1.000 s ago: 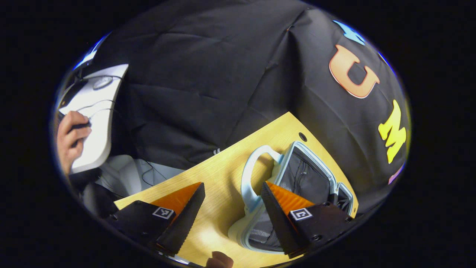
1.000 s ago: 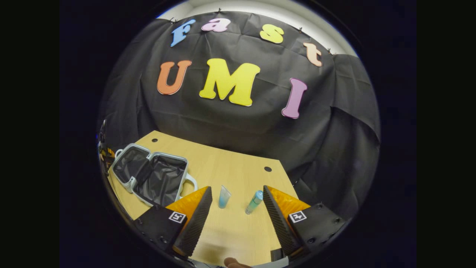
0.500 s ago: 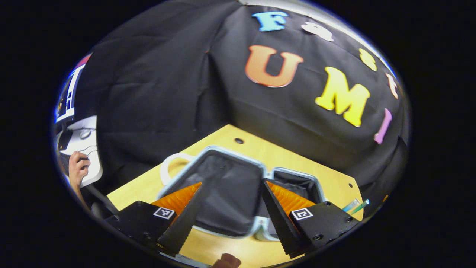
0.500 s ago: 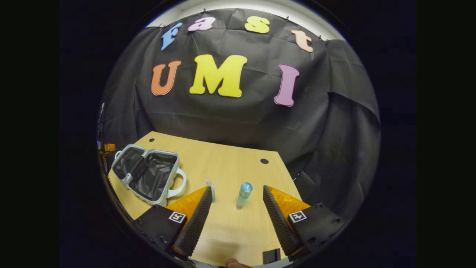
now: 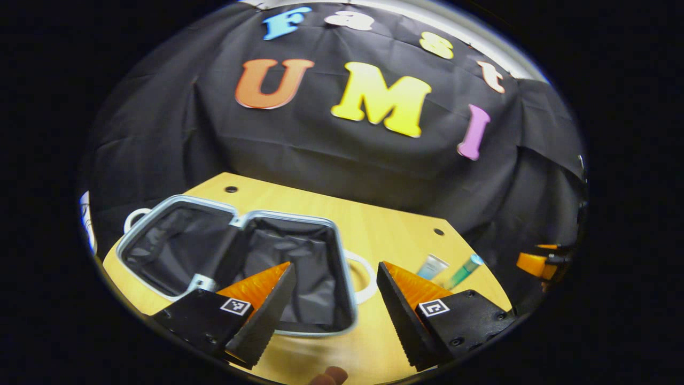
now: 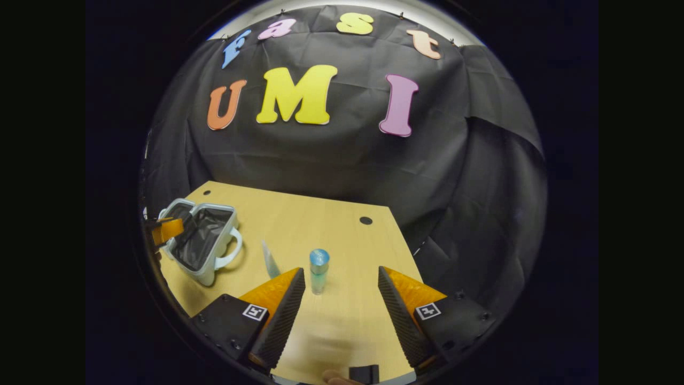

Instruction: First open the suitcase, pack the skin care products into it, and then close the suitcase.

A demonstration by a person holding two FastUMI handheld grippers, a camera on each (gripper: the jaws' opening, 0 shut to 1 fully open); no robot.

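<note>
Both the left gripper and the right gripper hang wide apart and empty above the bench, the left over the open suitcase.

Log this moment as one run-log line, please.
suitcase: open, unpacked | bottle, tube: on table | left claw: open | right claw: open

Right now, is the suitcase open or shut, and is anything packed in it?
Open and empty. The suitcase lies spread flat, both halves showing bare dark lining. The tube and bottle stand on the table.
</note>
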